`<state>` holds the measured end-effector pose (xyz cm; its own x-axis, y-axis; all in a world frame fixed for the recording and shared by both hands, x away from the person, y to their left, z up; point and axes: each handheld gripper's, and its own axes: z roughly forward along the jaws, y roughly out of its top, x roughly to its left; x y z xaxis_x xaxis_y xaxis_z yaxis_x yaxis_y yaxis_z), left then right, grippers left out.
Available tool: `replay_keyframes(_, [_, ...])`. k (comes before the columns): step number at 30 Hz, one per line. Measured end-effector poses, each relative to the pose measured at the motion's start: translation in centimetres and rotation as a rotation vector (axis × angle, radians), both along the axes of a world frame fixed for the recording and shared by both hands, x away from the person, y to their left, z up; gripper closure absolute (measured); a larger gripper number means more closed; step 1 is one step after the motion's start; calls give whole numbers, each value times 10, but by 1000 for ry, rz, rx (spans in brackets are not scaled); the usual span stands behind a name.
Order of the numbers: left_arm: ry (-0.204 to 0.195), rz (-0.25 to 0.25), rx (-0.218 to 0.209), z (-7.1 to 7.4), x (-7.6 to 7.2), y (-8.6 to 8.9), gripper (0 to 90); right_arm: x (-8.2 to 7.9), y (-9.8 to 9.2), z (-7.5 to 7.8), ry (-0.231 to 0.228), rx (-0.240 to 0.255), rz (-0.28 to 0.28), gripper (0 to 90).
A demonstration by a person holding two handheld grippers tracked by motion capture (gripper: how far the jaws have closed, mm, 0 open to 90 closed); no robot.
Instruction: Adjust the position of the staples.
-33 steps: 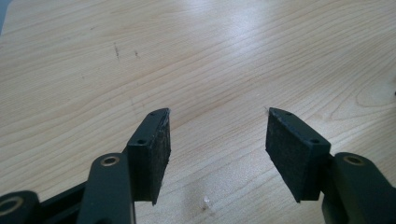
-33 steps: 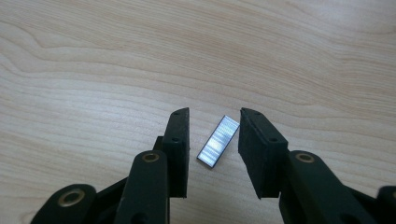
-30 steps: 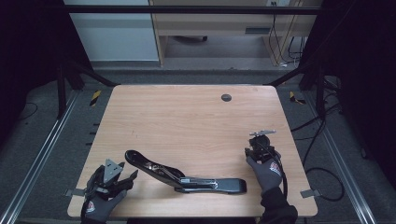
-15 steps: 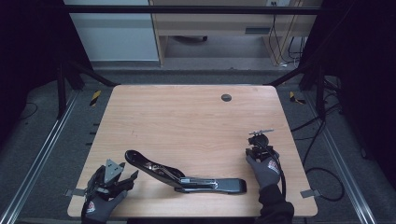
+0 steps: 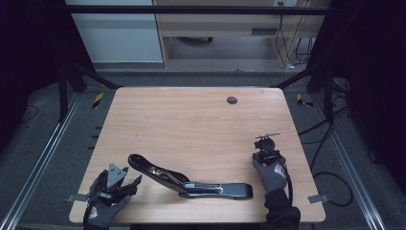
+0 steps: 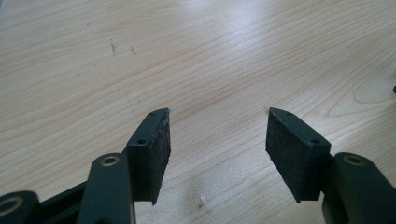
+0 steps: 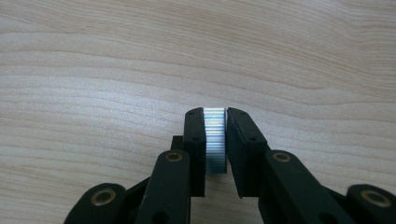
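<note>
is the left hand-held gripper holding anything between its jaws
No, the left hand-held gripper has its jaws spread apart with just bare wooden table showing between the pads.

High view overlooks the table point(image 5: 201, 124); gripper views (close-up) share its wood.

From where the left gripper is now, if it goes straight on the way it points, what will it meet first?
Probably only the bare table. The left gripper has open jaws with nothing between them, and wood lies ahead. The black tool lies off to its side, though depth is unclear.
</note>
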<state>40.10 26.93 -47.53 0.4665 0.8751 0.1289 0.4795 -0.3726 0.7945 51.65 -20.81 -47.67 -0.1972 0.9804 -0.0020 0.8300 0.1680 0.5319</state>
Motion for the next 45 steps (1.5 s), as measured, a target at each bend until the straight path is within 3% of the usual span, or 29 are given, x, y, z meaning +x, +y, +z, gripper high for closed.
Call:
replay_keyframes(6, [2,-1,-2,0,0,0,404,-3,-2,5,-12,-8,37,784])
replay_keyframes(13, [4,0,1,-1,0,0,404,-18,-16,18,-46,13,183,784])
replay_keyframes(26, [8,2,-2,-1,0,-1,404,-52,-40,17,-55,48,371,784])
replay_keyframes(30, [10,1,0,-1,0,-1,404,-60,-43,13,-75,23,430,784])
replay_keyframes(36, [10,2,3,-1,0,-1,404,-67,-46,9,-63,12,487,784])
replay_keyframes(45, [11,0,3,-1,-1,-1,404,-71,-51,-1,-32,-2,508,784])
